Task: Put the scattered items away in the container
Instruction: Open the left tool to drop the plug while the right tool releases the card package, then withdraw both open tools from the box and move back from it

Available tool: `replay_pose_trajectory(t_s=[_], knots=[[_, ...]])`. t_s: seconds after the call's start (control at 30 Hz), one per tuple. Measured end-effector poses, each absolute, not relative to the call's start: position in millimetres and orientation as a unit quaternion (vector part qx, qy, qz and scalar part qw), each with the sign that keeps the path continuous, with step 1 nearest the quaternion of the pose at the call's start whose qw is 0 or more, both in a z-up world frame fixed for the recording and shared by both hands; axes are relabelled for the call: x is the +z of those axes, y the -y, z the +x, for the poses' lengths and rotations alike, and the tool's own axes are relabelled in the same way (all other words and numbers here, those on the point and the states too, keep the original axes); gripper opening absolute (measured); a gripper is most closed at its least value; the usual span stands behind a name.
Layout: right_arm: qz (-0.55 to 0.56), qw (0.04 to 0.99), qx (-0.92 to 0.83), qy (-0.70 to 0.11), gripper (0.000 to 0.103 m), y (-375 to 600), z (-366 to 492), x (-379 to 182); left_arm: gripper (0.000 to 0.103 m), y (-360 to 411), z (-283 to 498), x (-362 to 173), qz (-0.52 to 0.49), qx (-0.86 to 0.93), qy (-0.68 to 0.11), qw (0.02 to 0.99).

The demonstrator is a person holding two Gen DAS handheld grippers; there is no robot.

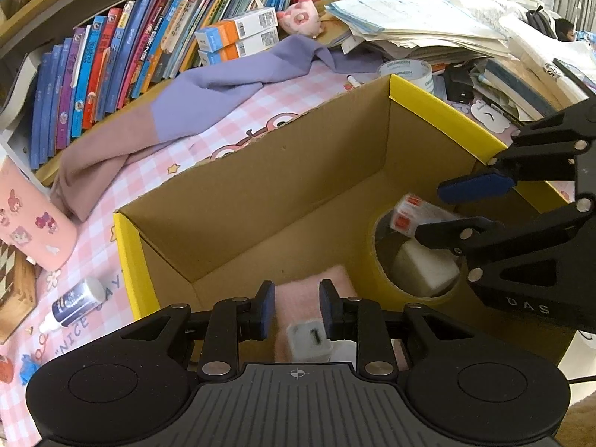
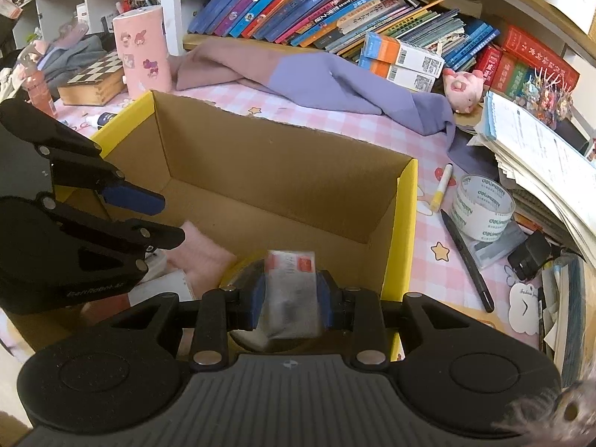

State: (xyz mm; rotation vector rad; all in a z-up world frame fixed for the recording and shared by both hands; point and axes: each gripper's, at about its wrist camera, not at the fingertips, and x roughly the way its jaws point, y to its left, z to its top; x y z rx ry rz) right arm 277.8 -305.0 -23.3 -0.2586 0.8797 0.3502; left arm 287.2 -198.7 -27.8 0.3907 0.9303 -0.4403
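Both grippers hang over the near end of the cardboard box (image 1: 260, 193). The right gripper (image 2: 288, 300) is closed on a small clear packet (image 2: 290, 290), directly above the yellow tape roll (image 1: 413, 257) lying in the box. The left gripper (image 1: 297, 309) stands narrow, its pads beside but apparently not pressing a white cube (image 1: 309, 337) on the pink cloth (image 1: 301, 290) in the box. Risk: released here, the packet may lodge in the roll's core or tip off its rim. The two grippers are close and could knock together. A bottle (image 1: 72, 303), marker (image 2: 441, 186) and clear tape (image 2: 482, 205) remain on the desk (image 2: 335, 130).
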Motion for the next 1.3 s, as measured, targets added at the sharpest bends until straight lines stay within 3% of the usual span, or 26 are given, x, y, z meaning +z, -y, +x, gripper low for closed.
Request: replay_pose_trajectory(t_s=[0.1,0.13,0.37,0.47,0.87,1.3], knots=[[-0.129,0.882,0.169,-0.421,0.038,302,278,-25,0.036,198,286,-27,0.186,-0.205,-0.439,0.855],[-0.129,0.881,0.171,-0.421,0.04,301,278,-25,0.046,198,285,-27,0.186,-0.204,-0.436,0.857],[-0.105,0.888,0.16,-0.418,0.049,306,276,-19,0.075,187,273,-16,0.18,-0.18,-0.411,0.875],[-0.092,0.895,0.156,-0.408,0.052,309,270,-10,0.082,182,267,-7,0.164,-0.178,-0.399,0.884],[-0.061,0.924,0.113,-0.36,0.057,318,233,21,0.094,168,235,21,0.142,-0.175,-0.336,0.915],[-0.048,0.938,0.096,-0.33,0.058,302,199,37,0.096,136,200,40,0.109,-0.169,-0.298,0.933]])
